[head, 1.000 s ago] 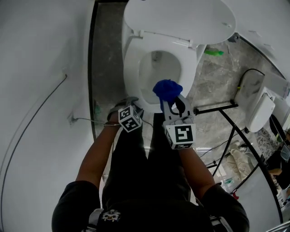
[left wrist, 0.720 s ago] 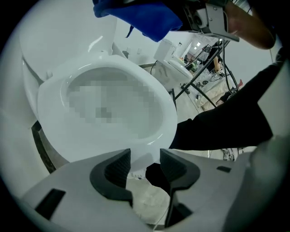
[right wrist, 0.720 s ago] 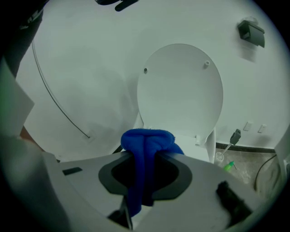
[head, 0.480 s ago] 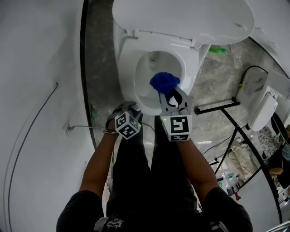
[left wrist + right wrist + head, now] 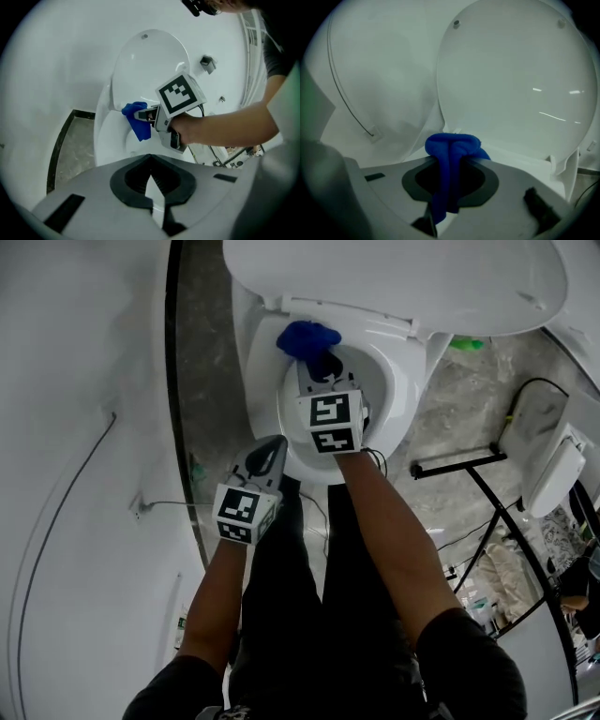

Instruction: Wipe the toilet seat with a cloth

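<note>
- I look at the toilet (image 5: 323,465) from above. Its lid (image 5: 403,277) stands up at the back.
- The right gripper (image 5: 316,367) reaches out over the bowl (image 5: 292,418), toward the back of the toilet.
- Its fingers are clamped on the blue cloth (image 5: 305,336). In the right gripper view the cloth runs down between the two fingers, and a round bunch sticks out past the tips.
- The bunch of cloth is at the back of the toilet seat (image 5: 262,371), just under the raised lid and a little to the left side of the toilet.
- I cannot tell if the cloth presses on the seat or hangs just over it.
- The left gripper (image 5: 274,448) is by the front left edge of the toilet, well apart from the cloth.
- Its fingers have just been closing and are now together at the tips. Nothing is between them.
- The left gripper points down at a slant toward the toilet. In its view I see the other gripper with the cloth at the back of the seat.
- A grey stone floor (image 5: 211,371) runs along the left side of the toilet, and a white wall (image 5: 75,381) is past that.
- A small green thing (image 5: 466,343) lies on the floor to the right of the toilet.
- A black stand (image 5: 450,463) is also on the right side of the toilet, nearer the front.
</note>
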A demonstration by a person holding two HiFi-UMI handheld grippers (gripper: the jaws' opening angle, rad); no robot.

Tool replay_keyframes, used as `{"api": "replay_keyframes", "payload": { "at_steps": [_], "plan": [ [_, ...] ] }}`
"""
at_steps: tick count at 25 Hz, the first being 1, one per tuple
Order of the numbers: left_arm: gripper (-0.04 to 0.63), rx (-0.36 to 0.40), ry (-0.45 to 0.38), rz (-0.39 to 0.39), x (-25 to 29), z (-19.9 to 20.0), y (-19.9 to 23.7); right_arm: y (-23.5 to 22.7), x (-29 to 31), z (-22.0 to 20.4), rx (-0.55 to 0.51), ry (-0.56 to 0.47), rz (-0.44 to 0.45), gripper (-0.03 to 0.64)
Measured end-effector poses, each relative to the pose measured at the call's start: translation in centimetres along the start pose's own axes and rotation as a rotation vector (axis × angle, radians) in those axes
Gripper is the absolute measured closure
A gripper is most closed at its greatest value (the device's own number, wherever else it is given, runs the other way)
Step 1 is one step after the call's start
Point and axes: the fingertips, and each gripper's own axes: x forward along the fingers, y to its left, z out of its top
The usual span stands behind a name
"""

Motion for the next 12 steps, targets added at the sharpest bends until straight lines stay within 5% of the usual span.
{"api": "replay_keyframes", "payload": {
  "at_steps": [6, 12],
  "plan": [
    [0.586, -0.098, -0.077, 0.093, 0.9, 1.5, 1.5, -1.4, 2.8, -0.4, -0.002, 0.021, -0.006, 0.535],
    [0.586, -0.100, -0.072, 0.123, 1.2, 1.4, 2.6, -4.8, 1.7, -0.8, 0.008, 0.006, -0.065, 0.535]
  ]
}}
